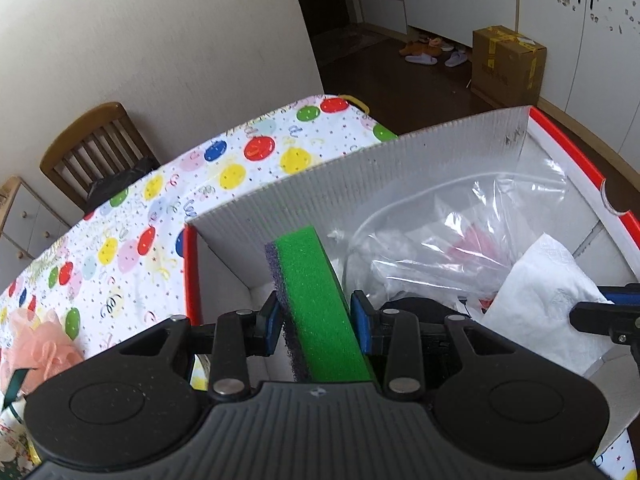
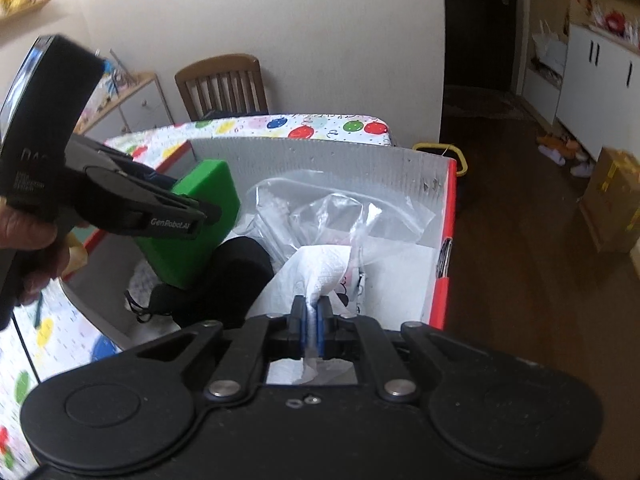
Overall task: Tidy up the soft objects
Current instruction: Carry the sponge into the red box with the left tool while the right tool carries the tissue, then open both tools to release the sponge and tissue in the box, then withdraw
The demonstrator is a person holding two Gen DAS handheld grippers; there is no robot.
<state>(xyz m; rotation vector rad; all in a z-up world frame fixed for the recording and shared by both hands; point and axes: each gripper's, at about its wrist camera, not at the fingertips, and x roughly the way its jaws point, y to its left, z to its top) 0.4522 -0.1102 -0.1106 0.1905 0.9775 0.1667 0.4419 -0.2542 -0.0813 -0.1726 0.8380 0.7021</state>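
**A:** Left wrist view first: your left gripper (image 1: 316, 320) is clamped on the green sponge (image 1: 320, 304). Both blue pads press its sides, and the sponge stands on edge with its dark scouring layer facing left.

**B:** Where are you holding it?

**A:** You have it over the white box with red edges (image 1: 576, 156), near the box's left end, just in front of the corrugated back wall. From the right wrist view the same sponge (image 2: 196, 228) hangs above a black rolled item (image 2: 236, 276) lying inside the box.

**B:** And your other hand?

**A:** Your right gripper (image 2: 311, 320) is closed tight on a white paper towel (image 2: 320, 276). The towel bunches up between the pads, and a strip of it trails back through the gap behind them. You are holding it over the right half of the box.

**B:** What else lies in there?

**A:** A crumpled clear plastic bag (image 1: 460, 232) fills the middle, with something pink showing through it. The towel (image 1: 536, 292) rests against that bag on its near side.

**B:** Anything outside the box?

**A:** A pink bath pouf (image 1: 36, 344) sits on the balloon-print tablecloth (image 1: 168, 216), well to the left of the box. A wooden chair (image 1: 96, 148) stands against the wall beyond the table.
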